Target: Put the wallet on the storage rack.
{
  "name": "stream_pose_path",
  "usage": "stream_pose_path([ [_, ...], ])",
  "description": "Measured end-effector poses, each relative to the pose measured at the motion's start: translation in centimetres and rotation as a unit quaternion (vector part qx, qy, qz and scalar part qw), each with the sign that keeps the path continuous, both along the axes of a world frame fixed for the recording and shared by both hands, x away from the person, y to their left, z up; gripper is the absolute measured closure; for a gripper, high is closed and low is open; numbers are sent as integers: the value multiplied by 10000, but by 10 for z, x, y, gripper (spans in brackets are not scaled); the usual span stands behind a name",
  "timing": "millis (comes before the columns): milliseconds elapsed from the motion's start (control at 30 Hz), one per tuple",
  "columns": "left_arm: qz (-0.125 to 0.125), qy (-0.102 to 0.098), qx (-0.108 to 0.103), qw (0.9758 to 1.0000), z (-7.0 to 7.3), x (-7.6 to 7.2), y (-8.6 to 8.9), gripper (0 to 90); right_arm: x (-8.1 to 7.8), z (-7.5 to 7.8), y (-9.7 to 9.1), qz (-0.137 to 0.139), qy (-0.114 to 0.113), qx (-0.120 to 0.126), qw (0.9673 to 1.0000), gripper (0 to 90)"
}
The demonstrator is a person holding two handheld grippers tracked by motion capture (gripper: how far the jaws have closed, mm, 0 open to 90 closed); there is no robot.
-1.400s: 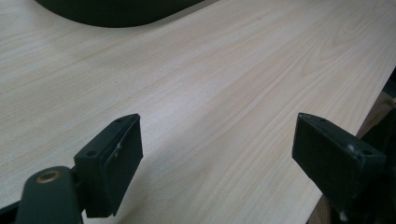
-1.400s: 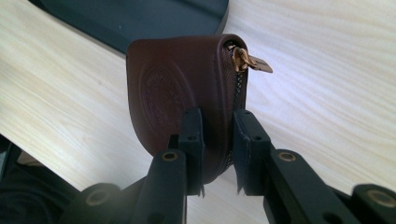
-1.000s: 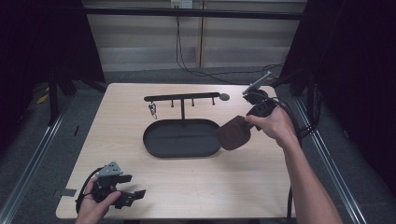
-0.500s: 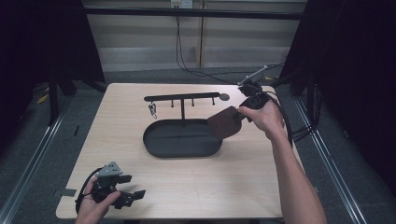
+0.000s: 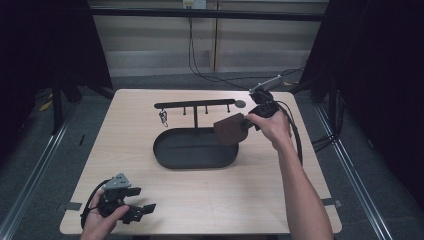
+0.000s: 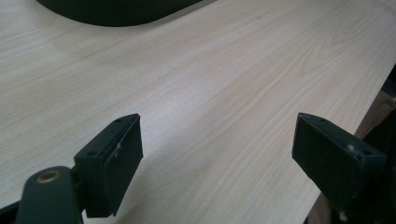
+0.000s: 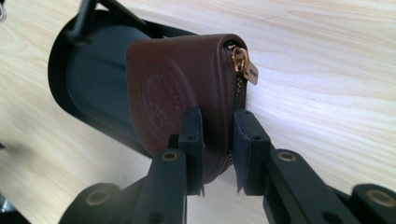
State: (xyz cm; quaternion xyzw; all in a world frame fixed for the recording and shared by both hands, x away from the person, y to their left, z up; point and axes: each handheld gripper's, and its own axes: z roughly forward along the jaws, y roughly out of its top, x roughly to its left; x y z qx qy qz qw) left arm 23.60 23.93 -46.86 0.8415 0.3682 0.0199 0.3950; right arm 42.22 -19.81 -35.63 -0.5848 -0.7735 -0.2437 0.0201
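A pale wooden table [image 5: 210, 200] with fine straight grain carries a shallow oval tray [image 5: 170, 155] of dark matte metal, a thin black rack [image 5: 197, 106] with pegs rising behind it. At the tray's right end, the right gripper [image 7: 218, 140] pinches a brown leather coin pouch [image 7: 182, 93] between its black jaws; the pouch is rounded, embossed with a round seal, with a gold zip pull. It appears to be on its way into the tray, so the next move likely calls for lowering and letting go. The left gripper [image 6: 215, 158] rests near the table's front edge, jaws spread, holding nothing
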Motion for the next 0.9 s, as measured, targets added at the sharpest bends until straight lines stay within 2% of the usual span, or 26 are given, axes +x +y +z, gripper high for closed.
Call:
stream_pose_path([
  [167, 4, -6, 12, 10000, 0, 0, 0, 163, 3, -16, 8, 23, 55, 224, 9997, 751],
  [367, 16, -4, 14, 10000, 0, 0, 0, 163, 5, -31, 16, 49, 54, 308, 9995, 751],
  [900, 28, 11, 11, 10000, 0, 0, 0, 163, 5, -61, 34, 120, 110, 728, 9972, 750],
])
